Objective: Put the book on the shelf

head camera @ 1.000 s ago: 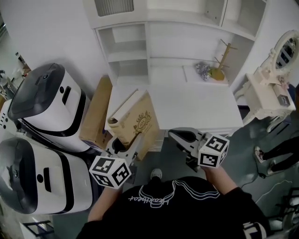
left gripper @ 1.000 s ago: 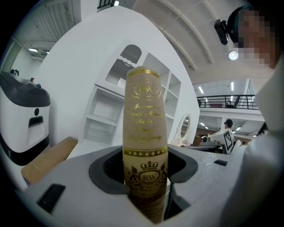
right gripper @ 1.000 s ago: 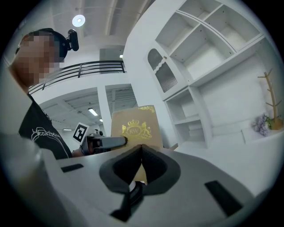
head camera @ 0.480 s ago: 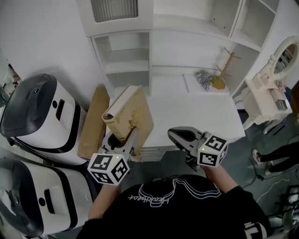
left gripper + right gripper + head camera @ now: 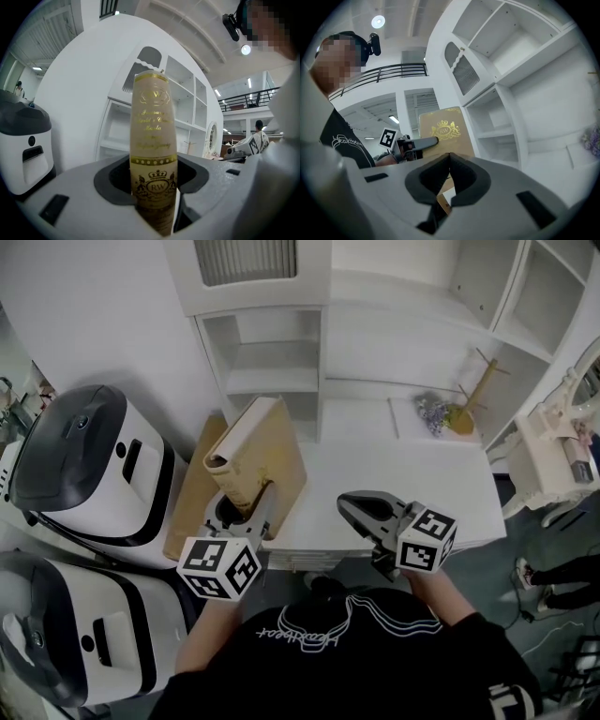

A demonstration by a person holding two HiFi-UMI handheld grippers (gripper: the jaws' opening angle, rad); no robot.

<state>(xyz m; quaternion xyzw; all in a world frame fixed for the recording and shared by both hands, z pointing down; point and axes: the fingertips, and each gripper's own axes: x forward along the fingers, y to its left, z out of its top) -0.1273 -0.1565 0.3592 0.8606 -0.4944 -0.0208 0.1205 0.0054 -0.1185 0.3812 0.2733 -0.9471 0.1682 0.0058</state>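
A tan book (image 5: pixel 261 457) with gold print is held upright over the left end of the white desk (image 5: pixel 412 479), below the white shelf unit (image 5: pixel 272 367). My left gripper (image 5: pixel 246 514) is shut on its lower edge; the spine (image 5: pixel 153 154) rises between the jaws in the left gripper view. My right gripper (image 5: pixel 361 510) is shut and holds nothing, hovering over the desk's front edge, right of the book. The book's cover (image 5: pixel 443 133) and the left gripper (image 5: pixel 417 143) appear in the right gripper view.
Two large white and dark grey machines (image 5: pixel 80 460) stand to the left. A brown cardboard piece (image 5: pixel 192 493) leans between them and the desk. A wooden stand (image 5: pixel 473 395) and dried flowers (image 5: pixel 433 413) sit at the desk's back right. A white vanity (image 5: pixel 558 442) is far right.
The left gripper has lifted the book and carried it forward toward the shelf unit, standing it more upright. The right gripper has stayed in place.
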